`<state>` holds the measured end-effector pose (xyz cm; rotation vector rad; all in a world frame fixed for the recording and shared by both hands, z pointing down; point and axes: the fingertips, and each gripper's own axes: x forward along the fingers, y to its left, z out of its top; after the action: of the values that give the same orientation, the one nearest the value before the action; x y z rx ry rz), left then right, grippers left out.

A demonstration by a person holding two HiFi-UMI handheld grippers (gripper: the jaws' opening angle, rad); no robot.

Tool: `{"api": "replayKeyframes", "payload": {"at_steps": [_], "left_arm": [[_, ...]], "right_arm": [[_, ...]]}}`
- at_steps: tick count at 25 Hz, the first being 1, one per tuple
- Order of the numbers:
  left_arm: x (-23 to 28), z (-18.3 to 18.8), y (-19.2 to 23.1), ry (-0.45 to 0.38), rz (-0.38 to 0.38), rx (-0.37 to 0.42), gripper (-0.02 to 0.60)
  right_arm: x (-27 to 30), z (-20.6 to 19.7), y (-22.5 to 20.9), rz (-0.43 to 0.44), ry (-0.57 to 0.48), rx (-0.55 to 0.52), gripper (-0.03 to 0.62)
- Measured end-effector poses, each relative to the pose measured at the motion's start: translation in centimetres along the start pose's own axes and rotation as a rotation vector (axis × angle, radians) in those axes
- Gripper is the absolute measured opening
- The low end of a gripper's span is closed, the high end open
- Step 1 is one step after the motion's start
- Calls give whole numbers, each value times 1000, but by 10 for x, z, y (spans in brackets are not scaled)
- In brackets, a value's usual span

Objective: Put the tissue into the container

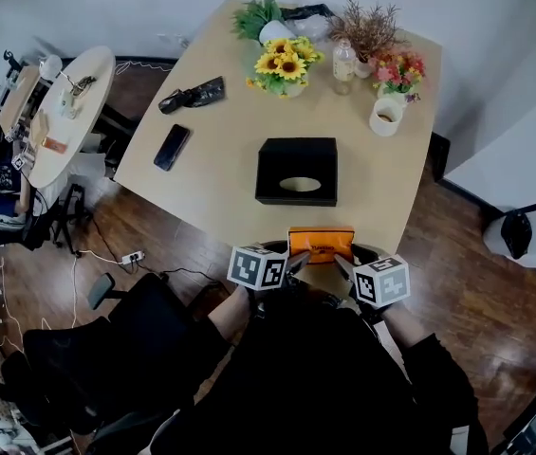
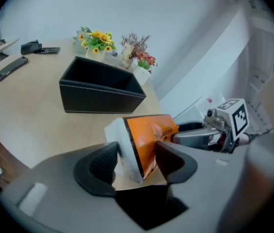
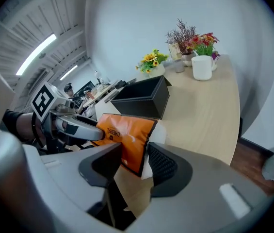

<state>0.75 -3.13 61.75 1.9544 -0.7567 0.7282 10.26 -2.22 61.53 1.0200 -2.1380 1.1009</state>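
Both claws are clamped on the tissue pack (image 1: pixel 321 244) right now, one at each end. The left gripper (image 1: pixel 296 262) has the left end pinched between its pads, with the white tissue end (image 2: pixel 120 142) poking out against the outer pad and the orange wrapper (image 2: pixel 149 140) against the inner one. The right gripper (image 1: pixel 345 265) does the same on the other end, pads tight on the orange face (image 3: pixel 127 135). So the pack's long axis runs straight from one claw to the other, sideways across the near edge of the table (image 1: pixel 220 93), orange face up. The black container (image 1: pixel 296 156) sits a bit ahead of both claws, well apart from the pack, its long side roughly parallel to the pack. Farther ahead and to the right of the claws there's a white mug (image 1: pixel 386 115). In the head view the pack's near edge is tucked under the claw tips, and the person's dark clothes cover most of both grippers. I can't tell if the pack rests on the table or is lifted, and the print on it is too small to read.
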Motion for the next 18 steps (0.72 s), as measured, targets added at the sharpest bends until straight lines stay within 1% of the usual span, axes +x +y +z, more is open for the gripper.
{"api": "replayKeyframes", "payload": {"at_steps": [5, 8, 13, 18], "left_arm": [[-31, 29, -17, -94, 20, 14, 230], [-52, 51, -24, -163, 26, 21, 230], [-82, 88, -23, -245, 0, 53, 227], [-103, 131, -20, -290, -23, 144, 225]], "right_arm": [[-25, 36, 13, 66, -83, -54, 176], [-36, 64, 21, 86, -136, -88, 173], [-50, 112, 39, 75, -215, -157, 170], [-58, 153, 48, 40, -282, -171, 167]]}}
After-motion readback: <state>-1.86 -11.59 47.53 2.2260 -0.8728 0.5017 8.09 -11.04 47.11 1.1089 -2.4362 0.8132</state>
